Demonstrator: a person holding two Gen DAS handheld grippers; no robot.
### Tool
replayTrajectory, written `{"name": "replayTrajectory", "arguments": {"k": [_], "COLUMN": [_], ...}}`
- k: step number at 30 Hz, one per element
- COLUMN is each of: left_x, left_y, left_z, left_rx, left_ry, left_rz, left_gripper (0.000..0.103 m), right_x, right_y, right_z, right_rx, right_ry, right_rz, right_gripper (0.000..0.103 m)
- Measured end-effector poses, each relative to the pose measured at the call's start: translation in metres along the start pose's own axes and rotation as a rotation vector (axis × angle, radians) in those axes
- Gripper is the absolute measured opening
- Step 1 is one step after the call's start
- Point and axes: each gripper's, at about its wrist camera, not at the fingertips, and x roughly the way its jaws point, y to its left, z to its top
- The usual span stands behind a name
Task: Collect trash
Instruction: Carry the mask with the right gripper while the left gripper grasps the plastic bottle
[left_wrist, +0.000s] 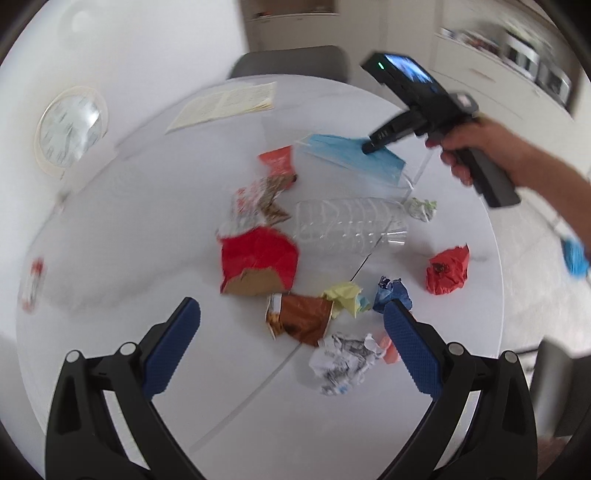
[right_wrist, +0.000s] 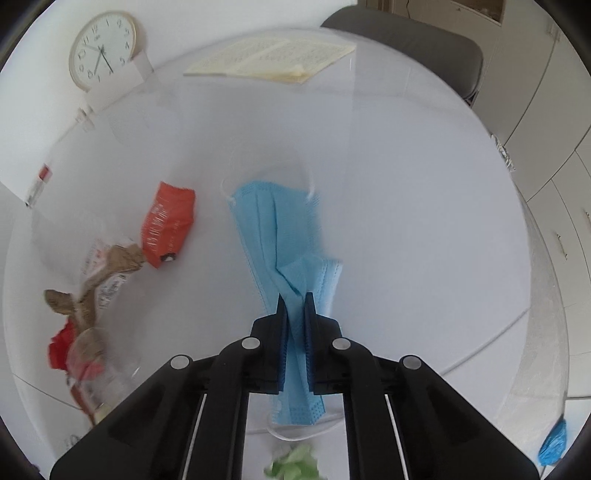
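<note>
Pinching the blue face mask (right_wrist: 286, 236) near its lower folded edge, my right gripper (right_wrist: 295, 299) has its blue pads pressed together on the fabric, and the mask hangs crumpled over the white round table (right_wrist: 424, 221). From the left wrist view I see the same mask (left_wrist: 351, 155) held at the far side of the table, with my right gripper (left_wrist: 369, 147) biting into it. My left gripper (left_wrist: 291, 314) hovers with its fingers spread wide apart, holding nothing. Below it lies the rest of the litter: a clear plastic bottle (left_wrist: 347, 225) on its side, a red torn carton (left_wrist: 258, 262), a brown foil wrapper (left_wrist: 299, 317), a yellow paper wad (left_wrist: 347, 295), a dark blue wad (left_wrist: 393, 291), a crumpled newsprint ball (left_wrist: 343, 363) and a red crumpled ball (left_wrist: 447, 271). An orange wrapper (right_wrist: 168, 227) lies left of the mask. Farther off I see an open booklet (right_wrist: 273, 59) and a wall clock (right_wrist: 103, 48).
</note>
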Motion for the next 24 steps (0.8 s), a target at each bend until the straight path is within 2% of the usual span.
{"name": "replayTrajectory", "arguments": {"k": [7, 11, 14, 18, 20, 21, 24], "left_x": [0.028, 0.049, 0.071, 0.104, 0.116, 0.121, 0.133], "left_y": [-0.019, -0.039, -0.05, -0.064, -0.071, -0.074, -0.083], "left_z": [0.039, 0.054, 0.061, 0.065, 0.066, 0.066, 0.066], "left_rx": [0.445, 0.746, 0.926, 1.092, 1.128, 1.138, 1.175], "left_ry": [-0.034, -0.046, -0.021, 0.039, 0.066, 0.078, 0.115], "left_rz": [-0.122, -0.174, -0.235, -0.299, -0.323, -0.338, -0.362], "left_gripper": [0.095, 0.095, 0.095, 0.095, 0.094, 0.091, 0.069], "right_x": [-0.087, -0.136, -0.158, -0.185, -0.193, -0.196, -0.202], "right_y": [-0.031, -0.047, -0.058, -0.063, -0.059, -0.058, -0.054], "right_z": [-0.04, -0.093, -0.132, -0.18, -0.202, -0.21, -0.234], "right_rx": [0.114, 0.207, 0.306, 0.445, 0.513, 0.547, 0.632], "right_ry": [-0.089, -0.107, -0.107, -0.105, -0.108, -0.112, -0.124], "right_rz": [0.031, 0.018, 0.002, -0.01, -0.023, -0.024, -0.031], "right_gripper": [0.009, 0.009, 0.009, 0.009, 0.009, 0.009, 0.009]}}
